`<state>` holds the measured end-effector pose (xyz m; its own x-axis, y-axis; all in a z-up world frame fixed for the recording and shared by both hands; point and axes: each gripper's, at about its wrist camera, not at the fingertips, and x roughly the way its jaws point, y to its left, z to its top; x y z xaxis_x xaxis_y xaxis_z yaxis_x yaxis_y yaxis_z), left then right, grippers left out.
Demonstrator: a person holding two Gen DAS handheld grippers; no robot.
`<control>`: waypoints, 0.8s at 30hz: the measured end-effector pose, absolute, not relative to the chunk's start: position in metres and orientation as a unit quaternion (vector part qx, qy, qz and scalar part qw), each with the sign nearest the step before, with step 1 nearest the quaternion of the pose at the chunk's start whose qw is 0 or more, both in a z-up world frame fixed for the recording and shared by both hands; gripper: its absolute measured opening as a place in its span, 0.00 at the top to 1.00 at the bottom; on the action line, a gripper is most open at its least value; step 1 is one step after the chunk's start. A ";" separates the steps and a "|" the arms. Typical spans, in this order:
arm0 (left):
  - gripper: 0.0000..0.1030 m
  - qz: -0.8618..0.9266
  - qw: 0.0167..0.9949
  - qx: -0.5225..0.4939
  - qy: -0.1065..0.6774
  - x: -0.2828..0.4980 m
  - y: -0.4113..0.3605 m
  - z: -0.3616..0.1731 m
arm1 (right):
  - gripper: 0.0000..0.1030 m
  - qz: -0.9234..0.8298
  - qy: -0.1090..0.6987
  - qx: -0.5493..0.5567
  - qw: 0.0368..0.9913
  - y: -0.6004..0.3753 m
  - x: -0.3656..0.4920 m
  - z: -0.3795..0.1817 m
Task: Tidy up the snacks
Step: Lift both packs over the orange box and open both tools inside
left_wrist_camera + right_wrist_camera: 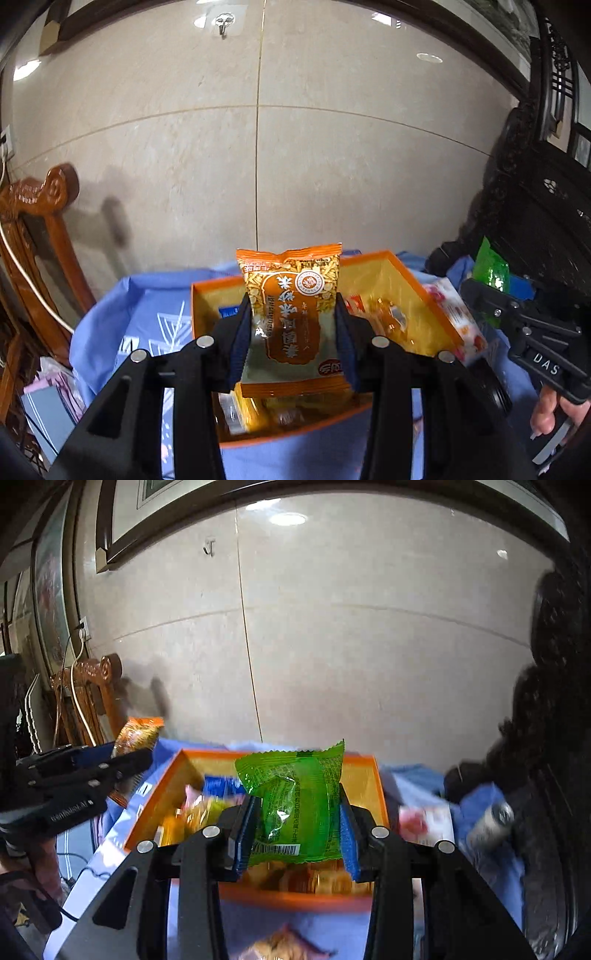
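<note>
Above the blue cloth-covered table point(147, 317), both of my grippers hang over the open orange cardboard box point(417, 280), each carrying one packet.

Left side: the left gripper point(293, 332) is pinching an orange crinkled-film snack packet with printed characters point(291, 299) across its width, the pads pressing on its two side edges, top seal upward. In the right wrist view the same packet shows at the far left, clear of the box.

Right side: the right gripper point(297, 819) is pinching a green translucent-film snack packet with a barcode point(295, 797) the same way, by its side edges.

Handling: I judge both packets light, soft and air-cushioned. The film looks slick, so a grip on the puffed middle may slide or crush the contents. Hold at the flat side seams or just inside them, with moderate pressure.

Containers: the orange box has a yellow interior and holds a loose mix of wrapped snacks point(388, 314), among them a blue packet point(221, 786) and several orange and yellow ones; blur hides finer detail. A pink-and-white carton point(458, 317) lies just beside the box's right wall, on the cloth.
</note>
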<state>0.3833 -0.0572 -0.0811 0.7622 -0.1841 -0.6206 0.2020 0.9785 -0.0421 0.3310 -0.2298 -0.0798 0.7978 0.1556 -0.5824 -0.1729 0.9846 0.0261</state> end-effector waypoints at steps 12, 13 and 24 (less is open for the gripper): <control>0.04 -0.014 0.934 0.011 0.358 0.429 -0.056 -0.090 | 0.22 0.089 0.319 -0.028 0.943 -0.207 0.383 -0.080; 0.04 -0.013 0.936 0.007 0.352 0.427 -0.054 -0.089 | 0.13 0.075 0.315 -0.026 0.946 -0.208 0.381 -0.079; 0.04 -0.026 0.933 -0.005 0.360 0.397 -0.042 -0.095 | 0.12 0.060 0.328 -0.001 0.943 -0.225 0.344 -0.088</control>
